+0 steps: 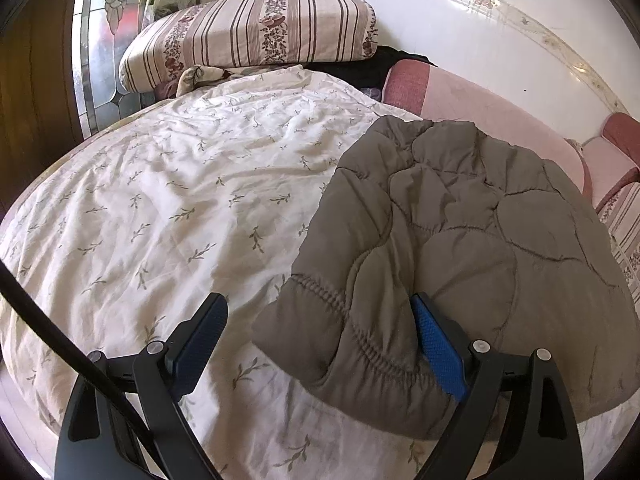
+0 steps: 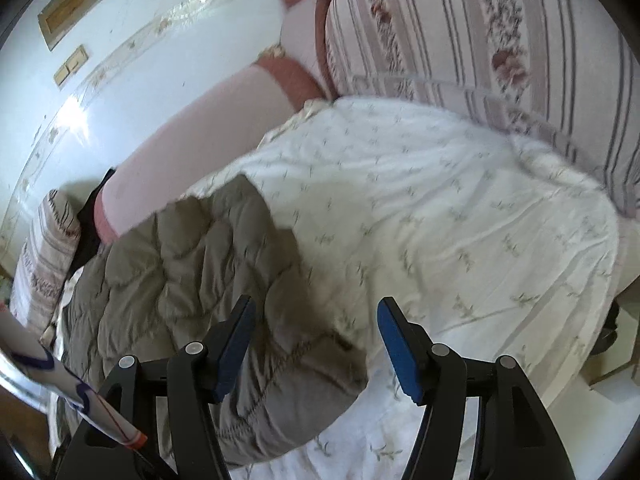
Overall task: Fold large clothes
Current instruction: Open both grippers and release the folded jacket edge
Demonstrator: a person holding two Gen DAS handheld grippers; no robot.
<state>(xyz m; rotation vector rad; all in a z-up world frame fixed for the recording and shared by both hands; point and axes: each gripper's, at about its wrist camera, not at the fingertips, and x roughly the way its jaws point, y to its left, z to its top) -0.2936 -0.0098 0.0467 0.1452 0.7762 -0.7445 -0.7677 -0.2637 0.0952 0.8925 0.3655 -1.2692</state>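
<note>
Left wrist view: a quilted grey-brown jacket (image 1: 460, 248) lies folded on a bed covered by a white sheet (image 1: 180, 200) with small leaf sprigs. The jacket fills the picture from about 1 o'clock down to 5 o'clock, and its gathered cuff end (image 1: 340, 340) reaches toward 6 o'clock. The left gripper (image 1: 320, 344) stands at the bottom edge with its jaws spread wide and released. The blue pad at 5 o'clock lies against the jacket's fabric, the other pad at 7 o'clock hangs over bare sheet, and nothing is pinched. A striped, flowered pillow (image 1: 248, 36) sits at 12 o'clock against a white wall, and a pink headboard (image 1: 480, 96) runs from 1 to 3 o'clock. A black cable (image 1: 60, 344) crosses at 8 o'clock.

Right wrist view: this picture is blurred. The same jacket (image 2: 192, 264) lies from 9 o'clock down to 6 o'clock on the sheet (image 2: 440, 220). The right gripper (image 2: 316, 348) has its jaws apart and released; the jacket's cuff end lies beneath the gap and the 7 o'clock pad, with no grip on it. A striped cushion (image 2: 500, 40) fills 1 o'clock. A white sleeve with blue and red lines (image 2: 68, 392) shows at 8 o'clock.
</note>
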